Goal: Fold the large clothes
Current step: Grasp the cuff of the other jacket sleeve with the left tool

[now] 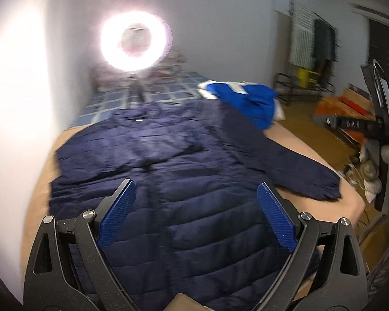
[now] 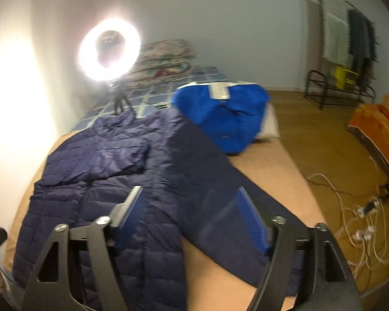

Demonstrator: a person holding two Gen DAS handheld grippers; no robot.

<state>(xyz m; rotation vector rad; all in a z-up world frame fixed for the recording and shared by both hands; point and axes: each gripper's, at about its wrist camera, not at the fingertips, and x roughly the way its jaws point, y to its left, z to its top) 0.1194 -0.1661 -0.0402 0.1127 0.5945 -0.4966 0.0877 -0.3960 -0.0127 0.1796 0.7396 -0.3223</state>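
Jacket, dark navy and quilted, lies flat on a tan sheet spread over the bed, hem nearest the cameras and collar at the far end, so its long axis runs away from the viewer toward the wall. One sleeve is folded across the chest; the other sleeve stretches out diagonally toward the near right edge of the bed, cuff lying on the sheet.

Above the hem, the left gripper hangs with its blue-padded fingers spread wide and nothing between them. The right gripper is likewise spread wide and empty, over the gap between the body and the outstretched sleeve.

Beyond the collar to the right sits a bright blue garment in a rumpled heap, touching or overlapping the jacket's far shoulder. Behind it a blue checked blanket covers the rest of the bed, with a ring light on a small tripod standing on it and patterned bedding stacked against the white wall.

To the right is a wooden floor with tangled cables, an orange cardboard box and a drying rack.
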